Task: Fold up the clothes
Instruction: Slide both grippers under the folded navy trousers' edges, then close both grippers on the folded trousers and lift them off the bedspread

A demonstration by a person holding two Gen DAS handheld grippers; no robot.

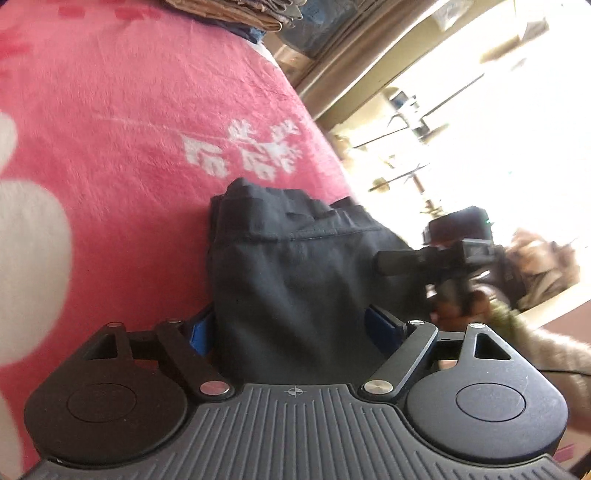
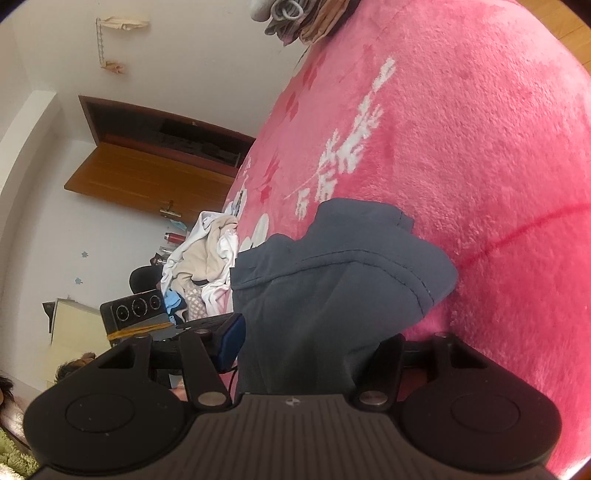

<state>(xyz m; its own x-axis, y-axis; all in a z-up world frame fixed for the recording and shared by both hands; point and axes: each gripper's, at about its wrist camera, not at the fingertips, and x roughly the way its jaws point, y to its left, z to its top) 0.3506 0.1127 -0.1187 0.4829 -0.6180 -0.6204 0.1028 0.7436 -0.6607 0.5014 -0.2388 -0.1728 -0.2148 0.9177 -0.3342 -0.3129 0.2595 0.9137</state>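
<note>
A dark navy garment (image 1: 295,266) lies folded on a pink fleece blanket (image 1: 129,147). My left gripper (image 1: 291,328) stands wide around its near end, a blue pad at each side, and the cloth between them looks flat and unsqueezed. At the garment's right edge, my right gripper (image 1: 391,262) comes in sideways, held by a hand (image 1: 461,302). In the right wrist view the same garment (image 2: 325,295) runs bunched into my right gripper (image 2: 312,349), whose fingers are closed on the thick folds. The hem curls up over the blanket (image 2: 480,147).
A heap of unfolded light clothes (image 2: 207,258) sits at the blanket's far end. Folded clothes (image 1: 240,14) are stacked at the other end. The bed's edge runs just beyond the garment, with bright windows behind it. A brown door (image 2: 147,177) is in the wall.
</note>
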